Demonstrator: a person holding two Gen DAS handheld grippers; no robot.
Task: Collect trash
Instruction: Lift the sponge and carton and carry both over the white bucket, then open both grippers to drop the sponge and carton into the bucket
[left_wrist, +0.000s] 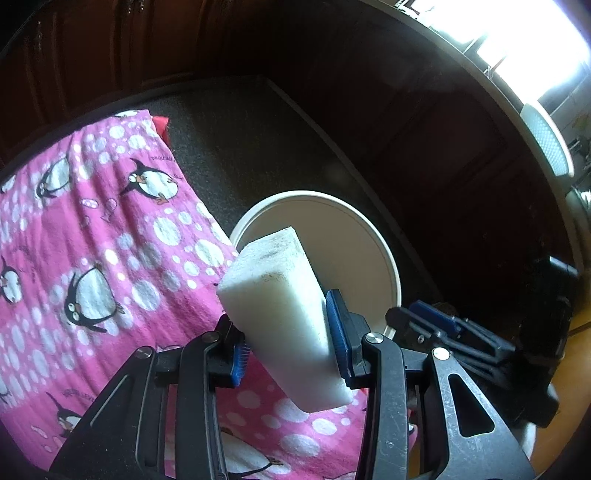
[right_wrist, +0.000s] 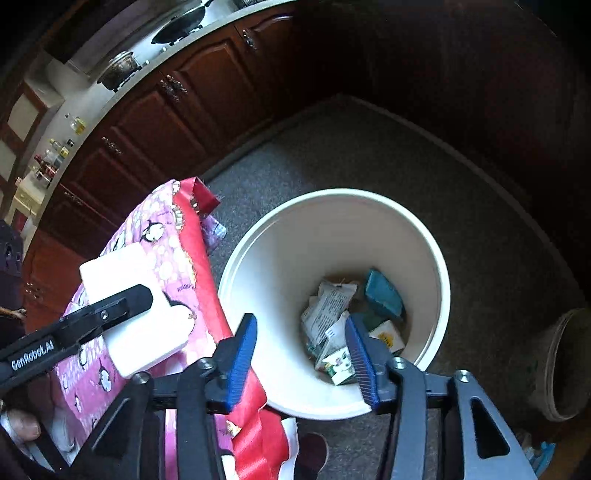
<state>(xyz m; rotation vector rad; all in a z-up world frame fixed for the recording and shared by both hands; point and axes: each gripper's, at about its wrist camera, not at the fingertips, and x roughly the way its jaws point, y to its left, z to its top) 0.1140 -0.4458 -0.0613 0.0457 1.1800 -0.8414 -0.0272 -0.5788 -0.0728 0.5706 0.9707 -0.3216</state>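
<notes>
My left gripper (left_wrist: 290, 343) is shut on a white sponge block (left_wrist: 280, 306), held above the pink penguin cloth (left_wrist: 92, 240) beside the white bucket (left_wrist: 391, 266). The sponge also shows in the right wrist view (right_wrist: 136, 314), left of the bucket (right_wrist: 258, 266). My right gripper (right_wrist: 303, 354) is open and empty, hovering over the bucket's near rim. Inside the bucket lie crumpled wrappers (right_wrist: 328, 306), a teal sponge (right_wrist: 384, 295) and a small carton (right_wrist: 388, 334).
The bucket stands on a grey carpet (right_wrist: 369, 147). Dark wooden cabinets (right_wrist: 147, 125) run behind, with a stove counter (right_wrist: 122, 66) above. A red cloth edge (right_wrist: 195, 229) lies under the pink cloth. A second pale container (right_wrist: 565, 365) stands at the right.
</notes>
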